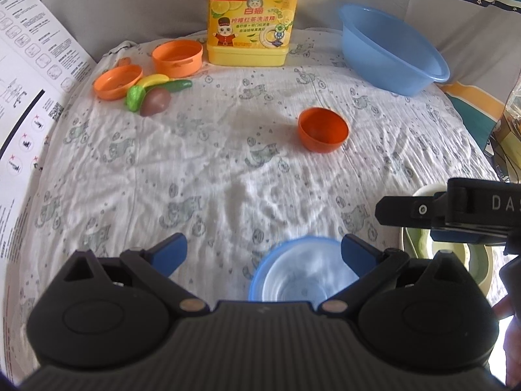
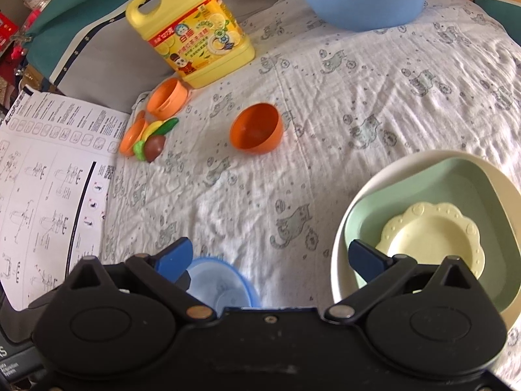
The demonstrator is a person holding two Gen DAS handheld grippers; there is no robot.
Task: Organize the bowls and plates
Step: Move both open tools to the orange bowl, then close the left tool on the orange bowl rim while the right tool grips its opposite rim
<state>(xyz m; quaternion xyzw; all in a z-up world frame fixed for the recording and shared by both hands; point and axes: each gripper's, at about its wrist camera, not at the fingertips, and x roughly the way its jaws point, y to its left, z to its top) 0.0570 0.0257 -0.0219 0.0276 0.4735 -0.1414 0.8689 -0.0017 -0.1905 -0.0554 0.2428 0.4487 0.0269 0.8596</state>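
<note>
Both grippers wide open, nothing held. Left gripper [image 1: 263,254] over small clear blue-rimmed plastic bowl [image 1: 302,273], bowl near right finger, not pinched. Right gripper [image 2: 270,260] beside stack: scalloped pale-yellow plate [image 2: 433,238] in green bowl [image 2: 456,179] in cream bowl [image 2: 345,228], nested probably to save room. Round orange plastic bowl [image 1: 322,130] loose mid-cloth on patterned white cloth [image 1: 228,179], likely next for stack.

Orange bowl [image 1: 323,130] tilted on cloth
</note>
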